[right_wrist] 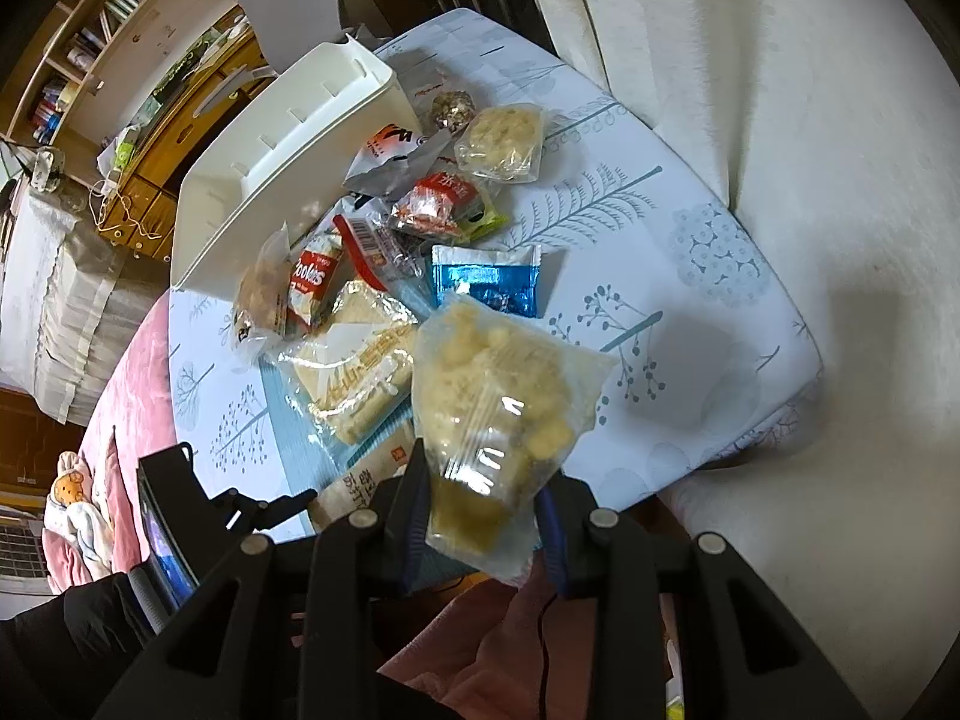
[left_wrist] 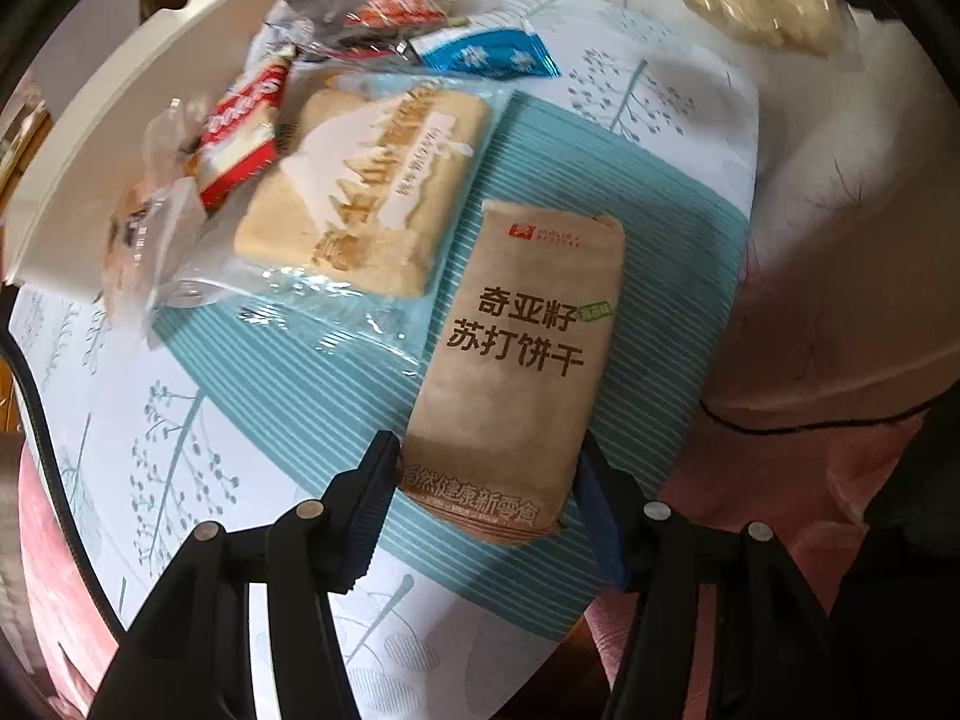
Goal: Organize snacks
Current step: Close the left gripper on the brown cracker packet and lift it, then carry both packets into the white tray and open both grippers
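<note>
I note both claws pointing steeply down over the surface: my left claw pinches the near end of the brown cracker packet, while my right claw grips the clear snack bag by its lower end.

Bright daylight, glare on clear wrappers — left view's far snacks blurred, fisheye-bent edges.

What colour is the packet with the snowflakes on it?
Shiny blue with white ends, the snowflake packet shows best in the left wrist view.
</note>
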Action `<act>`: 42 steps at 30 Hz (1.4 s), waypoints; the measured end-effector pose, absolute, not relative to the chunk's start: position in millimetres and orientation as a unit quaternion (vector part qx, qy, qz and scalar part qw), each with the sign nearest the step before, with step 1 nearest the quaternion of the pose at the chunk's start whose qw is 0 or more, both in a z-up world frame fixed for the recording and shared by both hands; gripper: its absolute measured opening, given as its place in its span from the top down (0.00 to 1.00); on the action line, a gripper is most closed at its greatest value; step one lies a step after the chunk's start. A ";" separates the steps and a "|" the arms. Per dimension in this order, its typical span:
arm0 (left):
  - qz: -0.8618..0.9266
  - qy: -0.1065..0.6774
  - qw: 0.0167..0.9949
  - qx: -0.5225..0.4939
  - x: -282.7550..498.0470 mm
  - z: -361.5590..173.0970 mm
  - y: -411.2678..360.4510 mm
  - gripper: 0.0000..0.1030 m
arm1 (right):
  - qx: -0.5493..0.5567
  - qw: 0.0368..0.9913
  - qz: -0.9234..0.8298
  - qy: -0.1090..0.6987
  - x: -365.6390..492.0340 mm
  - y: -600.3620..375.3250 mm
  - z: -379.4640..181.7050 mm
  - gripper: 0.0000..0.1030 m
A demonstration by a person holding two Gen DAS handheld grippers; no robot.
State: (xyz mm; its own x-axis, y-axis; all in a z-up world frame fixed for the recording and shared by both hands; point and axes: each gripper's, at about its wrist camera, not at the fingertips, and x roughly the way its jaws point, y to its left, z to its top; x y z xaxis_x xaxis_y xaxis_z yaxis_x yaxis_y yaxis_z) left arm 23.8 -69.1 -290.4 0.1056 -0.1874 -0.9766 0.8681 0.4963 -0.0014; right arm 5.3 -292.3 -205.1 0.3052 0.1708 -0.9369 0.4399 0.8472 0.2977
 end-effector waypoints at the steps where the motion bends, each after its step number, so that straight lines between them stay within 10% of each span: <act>1: -0.391 0.542 0.677 0.309 23.3 -286.7 -67.8 0.46 | 0.261 0.765 -0.087 0.583 4.9 -291.6 -204.6 0.70; 42: -0.296 0.454 0.834 0.104 143.6 -108.1 -41.0 0.48 | 0.214 0.829 0.036 0.515 137.9 -269.8 -117.6 0.70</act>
State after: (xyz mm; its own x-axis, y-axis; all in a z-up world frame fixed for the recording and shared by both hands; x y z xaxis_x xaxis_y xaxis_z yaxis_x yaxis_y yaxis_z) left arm 143.6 -41.0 -108.1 0.4132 -0.3991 -0.8185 0.5875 0.8036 -0.0953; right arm 137.9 -269.8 -117.6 0.4671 0.2798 -0.8388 0.1600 0.9062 0.3914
